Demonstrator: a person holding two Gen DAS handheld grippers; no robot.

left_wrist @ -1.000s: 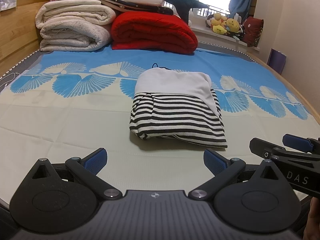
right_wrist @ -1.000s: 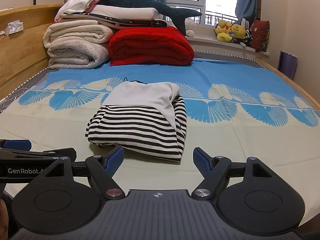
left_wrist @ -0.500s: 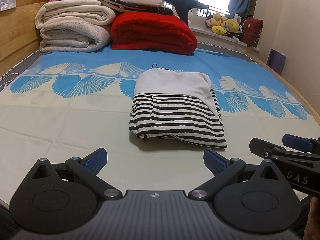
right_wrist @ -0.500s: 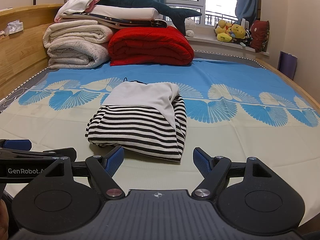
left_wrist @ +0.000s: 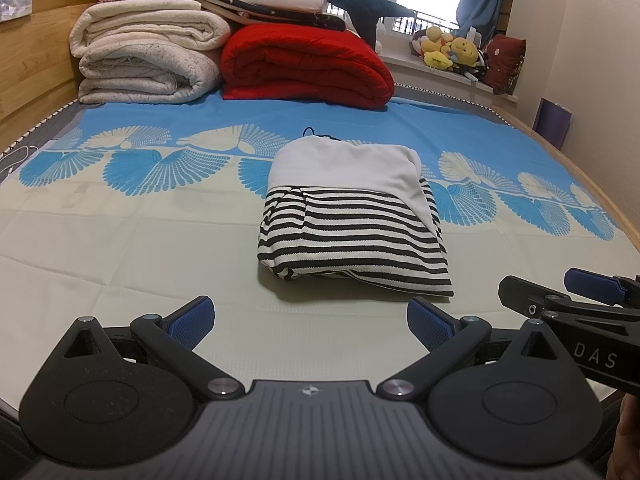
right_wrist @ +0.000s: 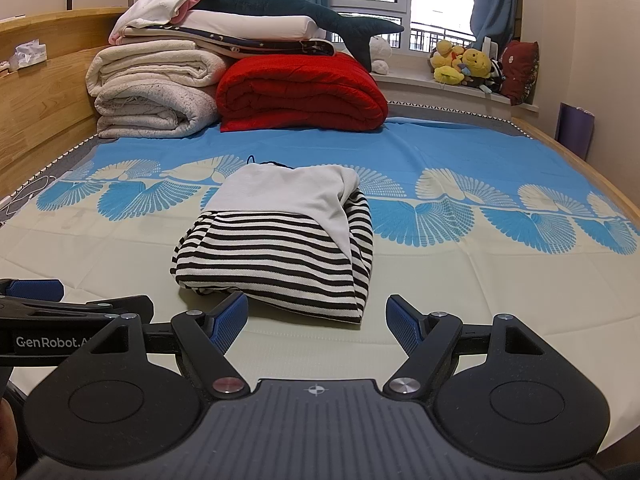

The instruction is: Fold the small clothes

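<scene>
No movement; folded garment [left_wrist: 352,224] unheld.

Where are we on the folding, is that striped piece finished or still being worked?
Looks finished: the striped garment lies as a compact folded bundle on the bed sheet. Nothing is in hand: left gripper and right gripper are both open, short of its near edge. I see no other unfolded small clothes.

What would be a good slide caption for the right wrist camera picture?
Open right gripper poised before a folded striped garment on the bed sheet, the left gripper alongside.
</scene>
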